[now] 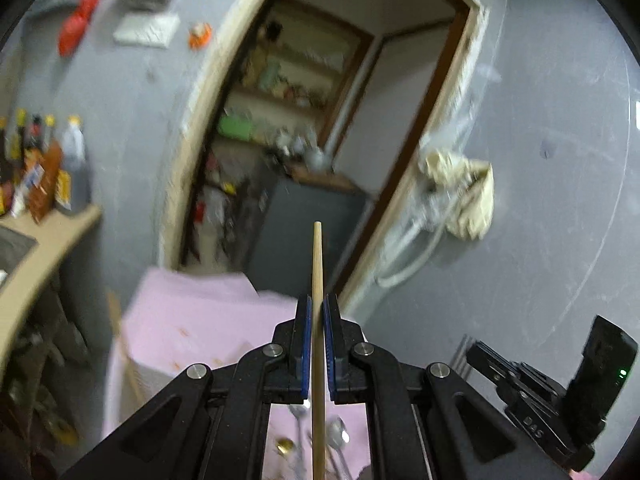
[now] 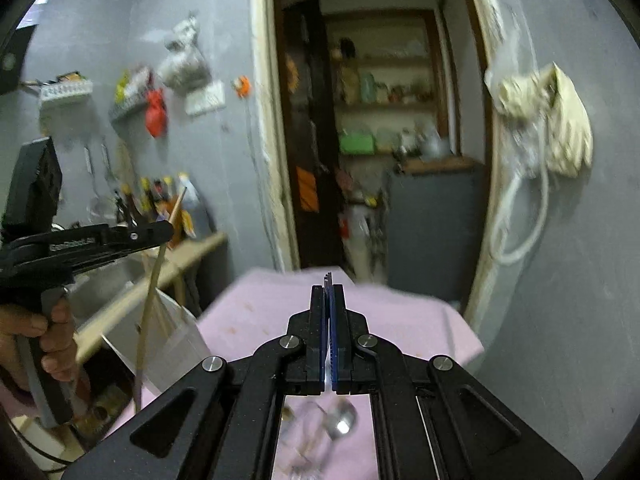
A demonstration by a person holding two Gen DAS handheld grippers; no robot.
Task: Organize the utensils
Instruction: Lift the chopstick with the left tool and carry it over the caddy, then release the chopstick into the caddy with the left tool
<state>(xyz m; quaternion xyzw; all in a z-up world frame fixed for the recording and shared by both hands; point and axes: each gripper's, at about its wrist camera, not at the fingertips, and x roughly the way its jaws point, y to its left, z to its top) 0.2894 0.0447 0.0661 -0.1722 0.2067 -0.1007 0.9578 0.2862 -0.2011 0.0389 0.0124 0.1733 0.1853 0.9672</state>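
My left gripper (image 1: 318, 306) is shut on a long wooden chopstick (image 1: 317, 264) that runs up between its blue pads and pokes out ahead. It is raised above the pink-covered table (image 1: 192, 320). The same gripper (image 2: 164, 232) and chopstick (image 2: 154, 288) show at the left of the right wrist view. My right gripper (image 2: 328, 292) is shut on a thin metal utensil handle (image 2: 327, 278) whose tip sticks out past the pads. Several metal spoons (image 2: 340, 422) lie blurred on the cloth below it; they also show in the left wrist view (image 1: 338, 434).
A white bag-like container (image 2: 176, 344) stands at the table's left edge. A wooden counter (image 1: 48, 240) with sauce bottles (image 1: 44, 168) is at the left. Ahead, an open doorway (image 2: 380, 140) leads to shelves. A cloth and hose (image 2: 548, 120) hang on the grey wall.
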